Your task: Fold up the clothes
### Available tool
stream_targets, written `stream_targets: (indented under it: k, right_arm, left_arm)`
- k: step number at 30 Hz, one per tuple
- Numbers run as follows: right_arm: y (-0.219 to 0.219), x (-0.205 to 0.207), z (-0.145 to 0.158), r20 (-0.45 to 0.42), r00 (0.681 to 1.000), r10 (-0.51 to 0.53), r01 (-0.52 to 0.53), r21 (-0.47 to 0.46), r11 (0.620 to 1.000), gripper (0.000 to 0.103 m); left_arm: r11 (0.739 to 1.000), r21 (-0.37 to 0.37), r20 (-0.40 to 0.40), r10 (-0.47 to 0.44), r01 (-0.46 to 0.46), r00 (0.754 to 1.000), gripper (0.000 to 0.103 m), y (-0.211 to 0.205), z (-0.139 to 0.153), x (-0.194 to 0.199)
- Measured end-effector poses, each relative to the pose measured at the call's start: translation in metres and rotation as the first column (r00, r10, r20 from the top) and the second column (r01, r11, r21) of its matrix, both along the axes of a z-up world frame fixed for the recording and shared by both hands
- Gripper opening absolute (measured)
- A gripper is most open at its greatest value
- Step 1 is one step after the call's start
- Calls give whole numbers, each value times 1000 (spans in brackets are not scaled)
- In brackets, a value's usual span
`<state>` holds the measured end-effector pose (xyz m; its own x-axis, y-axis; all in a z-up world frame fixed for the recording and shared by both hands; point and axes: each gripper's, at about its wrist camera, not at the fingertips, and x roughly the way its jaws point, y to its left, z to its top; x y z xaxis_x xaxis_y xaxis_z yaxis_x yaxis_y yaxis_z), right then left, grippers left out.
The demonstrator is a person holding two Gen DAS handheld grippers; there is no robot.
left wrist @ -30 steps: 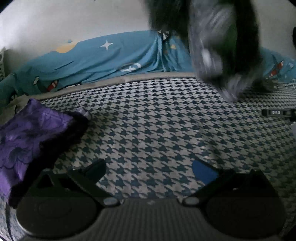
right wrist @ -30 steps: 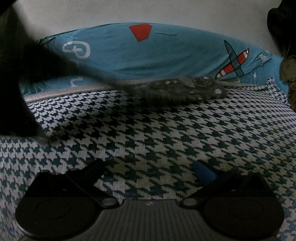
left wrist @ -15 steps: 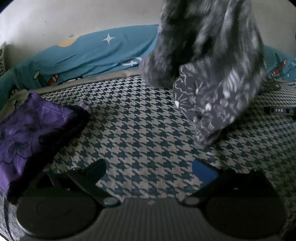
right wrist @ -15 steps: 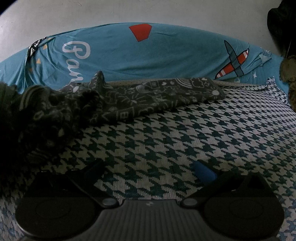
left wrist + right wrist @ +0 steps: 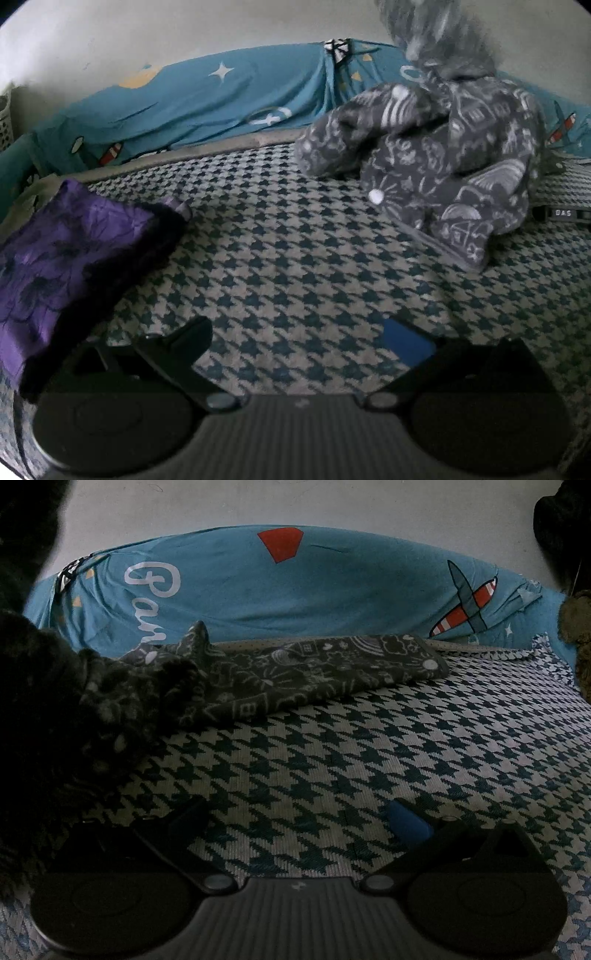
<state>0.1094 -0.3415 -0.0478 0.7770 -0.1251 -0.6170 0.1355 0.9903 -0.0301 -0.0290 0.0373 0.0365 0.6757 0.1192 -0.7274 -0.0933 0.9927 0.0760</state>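
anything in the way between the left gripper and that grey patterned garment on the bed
Nothing visible does. Only bare houndstooth cover lies between the open left gripper and the crumpled grey patterned garment. The folded purple cloth sits off to the left, clear of that path.

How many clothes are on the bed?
2. A folded purple flowery cloth lies at the left of the houndstooth bedcover. A crumpled dark grey garment with white doodles is heaped at the back right, stretching along the blue pillow. More may be out of view.
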Motion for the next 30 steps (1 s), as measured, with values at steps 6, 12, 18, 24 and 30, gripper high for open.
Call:
stream_targets:
  k: [6, 12, 18, 24, 30]
  right_arm:
    - [0, 0, 0, 0, 1000, 0, 0, 0, 1000, 103]
    - [0, 1, 0, 0, 1000, -1, 1, -1, 1000, 103]
    - [0, 1, 0, 0, 1000, -1, 1, -1, 1000, 103]
    - [0, 1, 0, 0, 1000, -1, 1, -1, 1000, 103]
    - [1, 1, 0, 1, 1000, -2, 2, -1, 1000, 103]
  left_arm:
    - [1000, -22, -1, 15, -15, 1000, 103, 11, 2, -9]
    - [995, -52, 8, 80, -80, 997, 103, 36, 7, -19]
    - [986, -84, -39, 143, -146, 989, 103, 56, -1, -20]
    - [995, -37, -73, 88, -91, 993, 103, 43, -8, -20]
    - [1000, 0, -108, -11, 11, 994, 103, 23, -12, -21]
